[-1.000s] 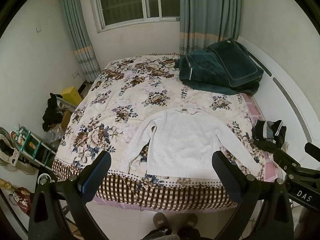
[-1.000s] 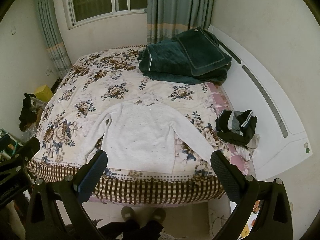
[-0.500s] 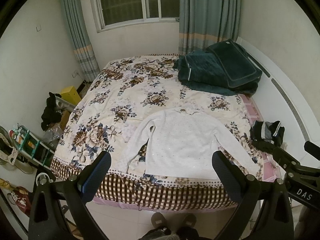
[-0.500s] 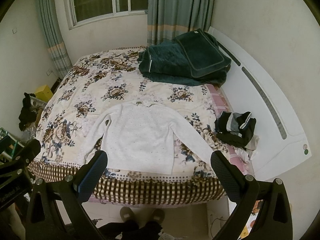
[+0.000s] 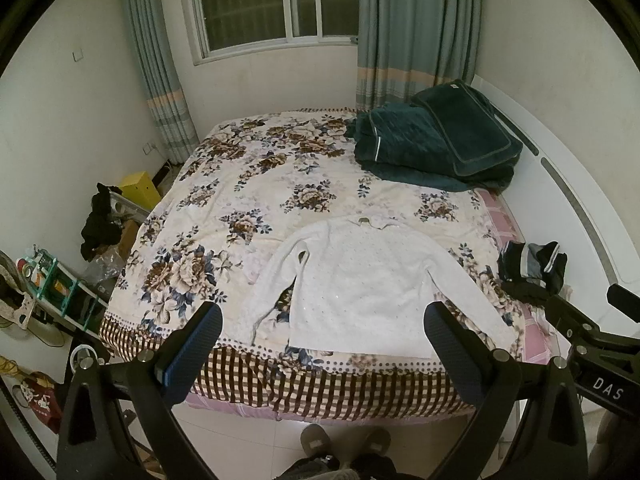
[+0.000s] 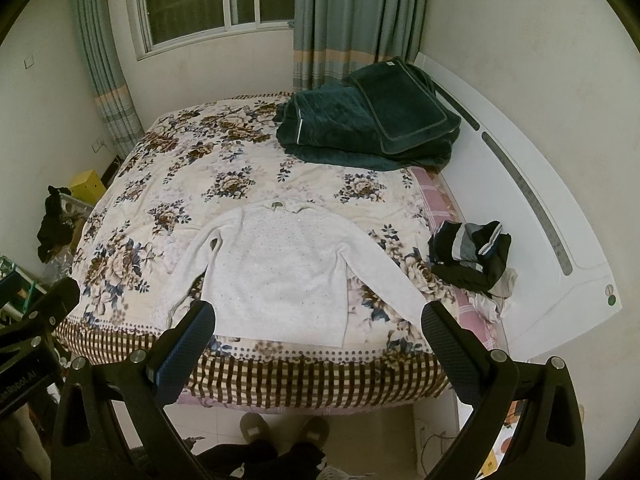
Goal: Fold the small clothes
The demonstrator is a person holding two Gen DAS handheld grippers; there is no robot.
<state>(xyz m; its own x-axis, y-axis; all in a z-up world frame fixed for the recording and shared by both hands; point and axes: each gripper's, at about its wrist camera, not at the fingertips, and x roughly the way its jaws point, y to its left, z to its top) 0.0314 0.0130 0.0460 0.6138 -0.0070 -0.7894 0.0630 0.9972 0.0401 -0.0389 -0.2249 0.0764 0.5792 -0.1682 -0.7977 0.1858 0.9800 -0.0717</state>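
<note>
A small white long-sleeved sweater [image 5: 360, 276] lies flat on the floral bedspread [image 5: 256, 200], sleeves spread, hem toward the near bed edge. It also shows in the right wrist view [image 6: 280, 268]. My left gripper [image 5: 322, 328] is open and empty, held in the air in front of the bed, above the hem. My right gripper [image 6: 318, 326] is open and empty, likewise held off the bed near the hem. Each gripper's body shows at the edge of the other's view.
A folded dark green blanket [image 5: 436, 140] lies at the bed's far right. A dark crumpled garment pile [image 6: 472, 256] sits at the right bed edge by the white headboard [image 6: 532, 208]. Boxes, clothes and a rack [image 5: 60, 280] crowd the floor left. Slippered feet [image 5: 344, 442] stand below.
Both grippers have drawn back and up slightly from the bed; the sweater sits a little farther away in view. Both stay open. The sweater has not moved.
</note>
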